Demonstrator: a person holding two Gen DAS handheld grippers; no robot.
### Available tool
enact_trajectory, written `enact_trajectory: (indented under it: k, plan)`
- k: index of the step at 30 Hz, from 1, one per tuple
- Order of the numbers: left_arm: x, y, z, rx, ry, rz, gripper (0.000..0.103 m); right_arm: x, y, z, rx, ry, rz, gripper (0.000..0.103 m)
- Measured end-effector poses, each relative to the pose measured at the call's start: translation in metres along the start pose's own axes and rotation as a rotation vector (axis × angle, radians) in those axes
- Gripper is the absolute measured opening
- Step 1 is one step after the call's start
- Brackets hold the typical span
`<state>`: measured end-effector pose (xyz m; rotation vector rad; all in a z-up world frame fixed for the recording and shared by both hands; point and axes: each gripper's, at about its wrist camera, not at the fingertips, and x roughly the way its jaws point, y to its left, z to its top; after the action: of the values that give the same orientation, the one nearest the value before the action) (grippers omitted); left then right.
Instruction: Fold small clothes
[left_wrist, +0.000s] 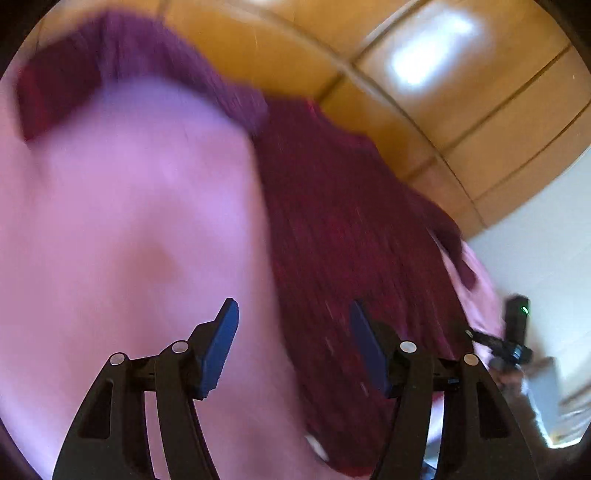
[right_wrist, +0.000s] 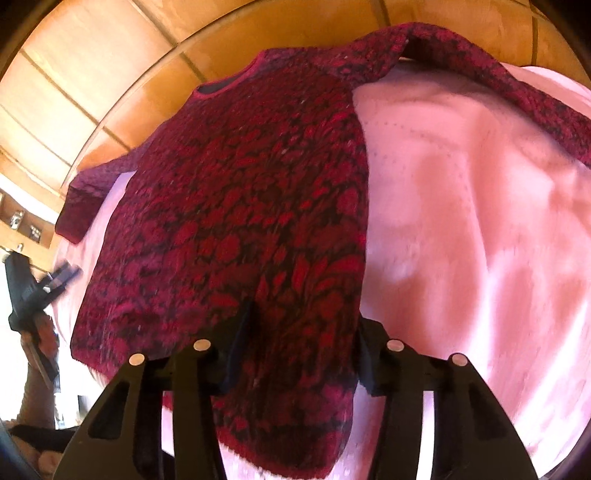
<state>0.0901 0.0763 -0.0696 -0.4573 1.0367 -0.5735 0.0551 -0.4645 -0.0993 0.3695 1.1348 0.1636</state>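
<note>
A small dark red patterned sweater (right_wrist: 240, 206) lies spread flat on a pink cloth (right_wrist: 461, 221), neck away from me, both sleeves out to the sides. In the blurred left wrist view the sweater (left_wrist: 351, 236) runs down the right half. My left gripper (left_wrist: 293, 314) is open above the sweater's left edge, holding nothing. My right gripper (right_wrist: 304, 325) is open over the sweater's lower hem, its fingers straddling the fabric. The right gripper also shows in the left wrist view (left_wrist: 513, 332), and the left gripper in the right wrist view (right_wrist: 44, 291).
The pink cloth (left_wrist: 129, 221) covers the work surface. Orange-brown wooden panels (left_wrist: 443, 92) stand behind it. A shelf with small objects (right_wrist: 22, 221) is at the far left. A pale wall (left_wrist: 546, 229) is at the right.
</note>
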Motion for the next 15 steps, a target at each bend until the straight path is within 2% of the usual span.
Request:
enact_trajectory:
  k: [2,3,4,5,6,9,11,15]
  plan:
    - [0.01,-0.008,-0.019,-0.055,0.027,-0.078,0.061,-0.001,0.003,-0.006,-0.012,0.007,-0.004,0.037]
    - [0.015,-0.011,-0.025,-0.065,0.035,-0.099,0.054,-0.002,0.005,-0.007,-0.017,0.009,-0.007,0.031]
    - [0.022,-0.018,-0.026,-0.055,0.038,-0.098,0.045,-0.003,0.009,-0.008,-0.024,0.007,-0.013,0.028]
    - [0.026,-0.022,-0.025,-0.036,0.043,-0.081,0.023,-0.003,0.012,-0.008,-0.029,0.006,-0.017,0.025]
    - [0.03,-0.025,-0.021,-0.034,0.043,-0.074,0.018,-0.006,0.017,-0.008,-0.042,0.003,-0.026,0.023]
    - [0.018,-0.037,-0.01,-0.01,-0.004,-0.081,0.014,-0.023,0.035,-0.004,-0.11,-0.036,-0.058,0.02]
    - [-0.009,-0.049,0.004,0.048,-0.049,-0.08,0.013,-0.042,0.047,0.0,-0.14,-0.081,-0.047,0.019]
    - [-0.047,-0.066,0.011,0.115,-0.105,-0.059,0.012,-0.085,0.076,-0.002,-0.22,-0.173,-0.005,0.018]
